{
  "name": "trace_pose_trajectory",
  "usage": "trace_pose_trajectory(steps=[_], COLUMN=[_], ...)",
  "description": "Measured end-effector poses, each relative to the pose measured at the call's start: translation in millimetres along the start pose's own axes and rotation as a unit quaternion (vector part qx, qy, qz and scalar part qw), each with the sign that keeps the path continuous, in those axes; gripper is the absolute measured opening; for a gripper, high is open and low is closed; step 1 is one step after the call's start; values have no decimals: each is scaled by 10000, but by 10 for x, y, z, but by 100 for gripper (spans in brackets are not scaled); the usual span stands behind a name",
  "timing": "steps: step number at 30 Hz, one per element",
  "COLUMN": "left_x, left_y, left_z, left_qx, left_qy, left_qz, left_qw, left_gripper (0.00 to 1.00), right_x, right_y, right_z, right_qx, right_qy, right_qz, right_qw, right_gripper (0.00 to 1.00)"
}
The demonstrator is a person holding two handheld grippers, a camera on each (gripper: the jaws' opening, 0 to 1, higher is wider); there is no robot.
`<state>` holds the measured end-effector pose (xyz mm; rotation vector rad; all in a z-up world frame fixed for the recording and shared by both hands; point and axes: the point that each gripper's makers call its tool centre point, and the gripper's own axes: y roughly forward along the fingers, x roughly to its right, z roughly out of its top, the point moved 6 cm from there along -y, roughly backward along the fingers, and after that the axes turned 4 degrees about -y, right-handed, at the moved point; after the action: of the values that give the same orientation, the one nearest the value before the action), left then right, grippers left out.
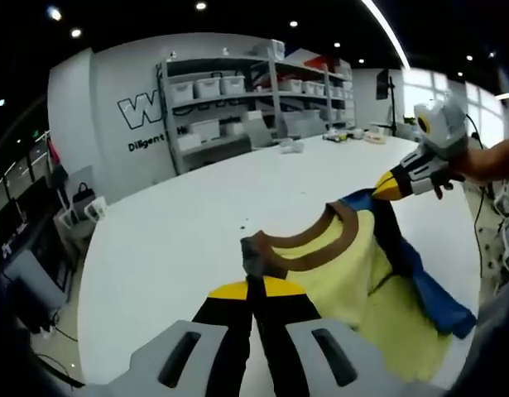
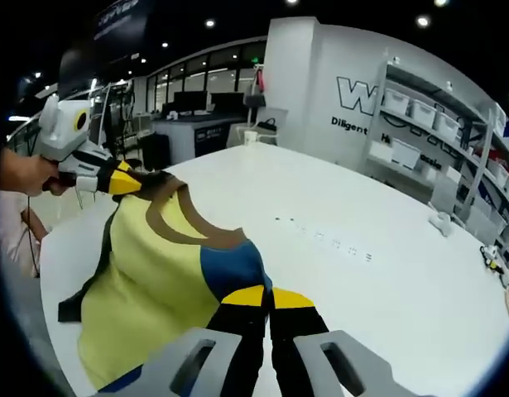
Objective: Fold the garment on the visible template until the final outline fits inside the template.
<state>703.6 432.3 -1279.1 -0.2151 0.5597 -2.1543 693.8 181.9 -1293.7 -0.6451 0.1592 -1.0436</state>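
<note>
Both grippers have the shirt point(image 1: 337, 273) pinched at the neck end and it hangs between them over the white counter point(image 1: 196, 223).

In the left gripper view, the left gripper point(image 1: 256, 285) has its yellow-tipped jaws closed together on the shirt's edge right by the brown collar point(image 1: 320, 248). The yellow body of the shirt spreads out to the right of it, with a blue sleeve point(image 1: 428, 289) trailing down along the far side. The right gripper point(image 1: 389, 187) comes in from the upper right, held by a hand point(image 1: 490, 157), and its jaws are clamped on the other shoulder where the blue and brown meet.

In the right gripper view, the right gripper point(image 2: 261, 298) is closed on a blue patch of the shirt point(image 2: 155, 281) next to the collar point(image 2: 196, 236). The yellow fabric slopes away down-left, with a dark edge running along the counter point(image 2: 362, 273) side. The left gripper point(image 2: 126, 184) sits at upper left, gripping the far shoulder, a hand point(image 2: 22, 169) behind it.

Can't make out any template on the counter from these angles, just some small faint marks on the surface. Shelves point(image 1: 254, 91) with white bins stand against the wall behind.
</note>
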Motion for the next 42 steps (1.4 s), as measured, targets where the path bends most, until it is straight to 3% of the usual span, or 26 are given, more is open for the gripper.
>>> trace_pose_trajectory(steps=[8, 14, 20, 23, 27, 31, 36, 38, 42], left_x=[-129, -243, -358, -416, -446, -487, -515, -493, -437], left_y=[265, 425, 581, 683, 780, 812, 767, 742, 681], left_z=[-165, -225, -286, -380, -502, -564, -597, -605, -623], left_qx=[-195, -228, -225, -300, -487, -633, -710, -731, -785], left_qy=[-83, -57, -299, -514, -518, -435, -539, -668, -622], left_qz=[194, 309, 419, 468, 488, 577, 508, 439, 364], left_qw=[9996, 9992, 9984, 9971, 9963, 9954, 9947, 9941, 9943], left_gripper=[2, 2, 2, 2, 4, 11, 19, 23, 39], right_x=[41, 93, 116, 111, 95, 94, 94, 93, 75], right_y=[342, 508, 726, 849, 988, 1049, 1020, 974, 870], right_z=[-107, -139, -156, -206, -295, -353, -339, -319, -299], right_qx=[-382, -481, -524, -624, -818, -976, -872, -792, -552], right_qy=[-212, -357, -651, -742, -959, -986, -1079, -1031, -772], right_qz=[47, -2, -59, -65, -80, -77, -48, -47, -97], right_qw=[9990, 9982, 9965, 9953, 9920, 9903, 9903, 9915, 9954], right_gripper=[0, 0, 0, 0, 0, 0, 1, 6, 15])
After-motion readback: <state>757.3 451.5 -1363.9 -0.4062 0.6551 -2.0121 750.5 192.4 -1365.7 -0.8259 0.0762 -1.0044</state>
